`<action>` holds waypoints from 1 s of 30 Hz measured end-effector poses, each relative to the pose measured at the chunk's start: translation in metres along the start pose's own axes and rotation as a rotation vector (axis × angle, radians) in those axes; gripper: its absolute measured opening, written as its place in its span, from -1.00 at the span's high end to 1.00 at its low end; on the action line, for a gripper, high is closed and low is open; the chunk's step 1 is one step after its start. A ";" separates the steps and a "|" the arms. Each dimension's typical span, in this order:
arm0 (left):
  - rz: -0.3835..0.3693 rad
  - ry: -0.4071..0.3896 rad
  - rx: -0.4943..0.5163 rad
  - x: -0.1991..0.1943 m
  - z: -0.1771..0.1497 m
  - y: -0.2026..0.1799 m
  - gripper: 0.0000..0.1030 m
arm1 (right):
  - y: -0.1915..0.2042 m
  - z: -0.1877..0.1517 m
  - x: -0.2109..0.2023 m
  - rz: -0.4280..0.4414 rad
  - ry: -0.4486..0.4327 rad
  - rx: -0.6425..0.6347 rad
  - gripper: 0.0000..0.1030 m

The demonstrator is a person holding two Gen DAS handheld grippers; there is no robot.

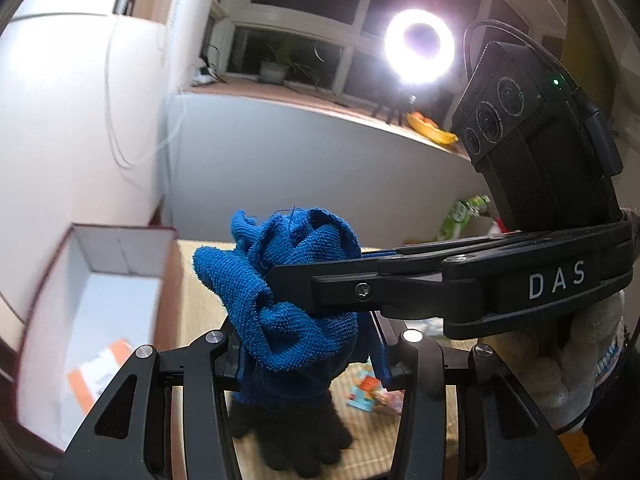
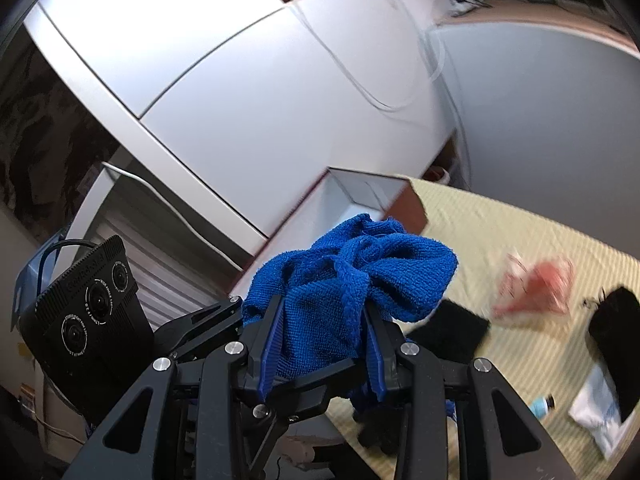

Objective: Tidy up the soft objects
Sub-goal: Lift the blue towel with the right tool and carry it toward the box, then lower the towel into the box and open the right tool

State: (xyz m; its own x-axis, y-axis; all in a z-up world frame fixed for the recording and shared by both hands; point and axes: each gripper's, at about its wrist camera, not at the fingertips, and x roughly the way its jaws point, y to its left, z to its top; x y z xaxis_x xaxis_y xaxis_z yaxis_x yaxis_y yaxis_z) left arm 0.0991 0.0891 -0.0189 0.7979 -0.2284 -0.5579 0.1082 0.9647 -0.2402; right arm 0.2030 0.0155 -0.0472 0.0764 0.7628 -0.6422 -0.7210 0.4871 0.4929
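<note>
Both claws pinch the same blue towel point(image 1: 288, 292), bunched and lifted above the striped desk point(image 2: 500, 232). The left claw point(image 1: 308, 356) clamps its lower folds; the right claw point(image 2: 320, 344) grips from 3 o'clock in the left view. An open white box point(image 1: 100, 292) sits at 9 o'clock. A black glove point(image 1: 296, 436) lies below.

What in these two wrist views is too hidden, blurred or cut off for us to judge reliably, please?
- Left wrist view: the blue cloth covers the left gripper's fingertips.
- Left wrist view: the open box is motion-blurred and edge-cut, so its contents are unclear.
- Right wrist view: the pink item is too blurred to identify.
</note>
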 end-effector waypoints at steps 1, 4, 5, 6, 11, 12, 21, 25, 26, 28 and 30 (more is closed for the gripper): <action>0.009 -0.007 0.000 -0.004 0.002 0.004 0.17 | 0.006 0.006 0.003 0.006 -0.002 -0.012 0.35; 0.044 -0.029 0.002 -0.015 0.010 0.018 0.17 | 0.020 0.022 0.013 0.026 -0.006 -0.039 0.35; 0.056 -0.033 0.004 -0.018 0.012 0.023 0.17 | 0.025 0.027 0.017 0.031 -0.007 -0.047 0.35; 0.071 -0.040 0.005 -0.021 0.015 0.029 0.17 | 0.030 0.033 0.021 0.039 -0.010 -0.060 0.35; 0.114 -0.060 -0.008 -0.029 0.023 0.054 0.17 | 0.052 0.059 0.045 0.063 -0.014 -0.105 0.35; 0.118 -0.062 -0.015 -0.029 0.023 0.060 0.17 | 0.053 0.062 0.049 0.067 -0.013 -0.108 0.35; 0.170 -0.061 -0.062 -0.017 0.033 0.115 0.17 | 0.061 0.098 0.101 0.095 0.006 -0.133 0.35; 0.202 -0.040 -0.082 0.000 0.035 0.137 0.17 | 0.057 0.111 0.127 0.085 0.025 -0.131 0.35; 0.207 -0.033 -0.088 0.004 0.035 0.142 0.17 | 0.055 0.113 0.135 0.085 0.030 -0.133 0.35; 0.218 -0.017 -0.096 0.013 0.033 0.152 0.17 | 0.050 0.116 0.146 0.084 0.041 -0.128 0.35; 0.231 0.005 -0.104 0.025 0.031 0.162 0.17 | 0.042 0.118 0.161 0.082 0.056 -0.115 0.35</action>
State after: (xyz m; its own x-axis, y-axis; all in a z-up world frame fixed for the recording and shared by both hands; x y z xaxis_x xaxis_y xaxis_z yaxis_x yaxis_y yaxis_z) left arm 0.1545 0.2435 -0.0471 0.7913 -0.0049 -0.6114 -0.1382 0.9727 -0.1865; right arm 0.2662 0.2091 -0.0599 -0.0225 0.7717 -0.6355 -0.7977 0.3694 0.4768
